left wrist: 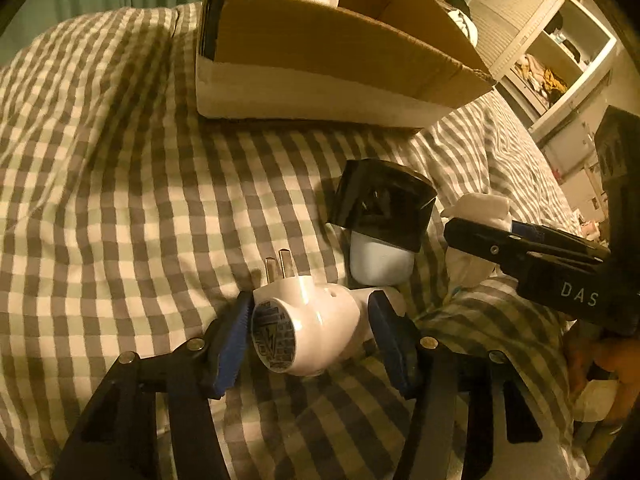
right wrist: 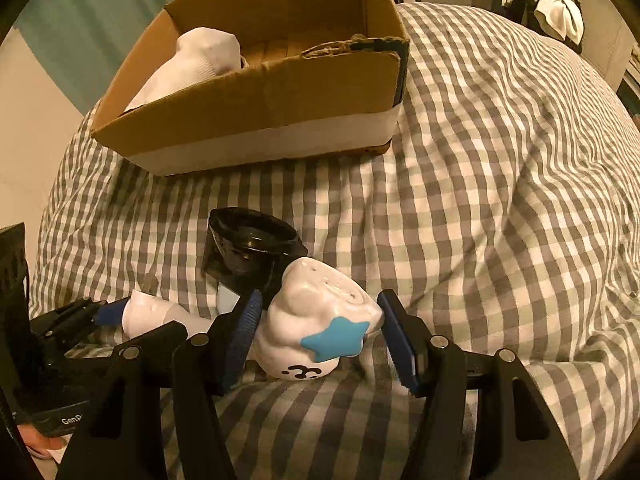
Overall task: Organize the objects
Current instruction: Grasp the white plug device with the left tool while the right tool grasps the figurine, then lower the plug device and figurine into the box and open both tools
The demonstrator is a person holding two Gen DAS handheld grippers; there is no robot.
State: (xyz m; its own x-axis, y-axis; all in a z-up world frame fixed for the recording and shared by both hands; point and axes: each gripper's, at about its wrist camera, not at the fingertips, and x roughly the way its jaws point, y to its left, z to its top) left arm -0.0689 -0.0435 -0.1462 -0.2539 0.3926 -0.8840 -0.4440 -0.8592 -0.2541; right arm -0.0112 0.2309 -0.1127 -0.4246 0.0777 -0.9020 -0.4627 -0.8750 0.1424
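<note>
A white plug adapter [left wrist: 310, 328] with two prongs lies on the checked bedspread between the open fingers of my left gripper [left wrist: 312, 334]; the pads stand beside it with small gaps. A white ceramic shaker [right wrist: 320, 330] with a blue star lies between the open fingers of my right gripper [right wrist: 320, 336]. A black-and-white jar [left wrist: 382, 224] lies tipped over just beyond both; it also shows in the right wrist view [right wrist: 248, 250]. The right gripper [left wrist: 532, 256] shows at the right of the left wrist view.
A cardboard box [left wrist: 320, 64] with a white lower band stands on the bed beyond the objects, holding a white cloth bundle [right wrist: 200, 64]. Shelves [left wrist: 552, 60] stand at the far right. The bed falls away to the right in the right wrist view.
</note>
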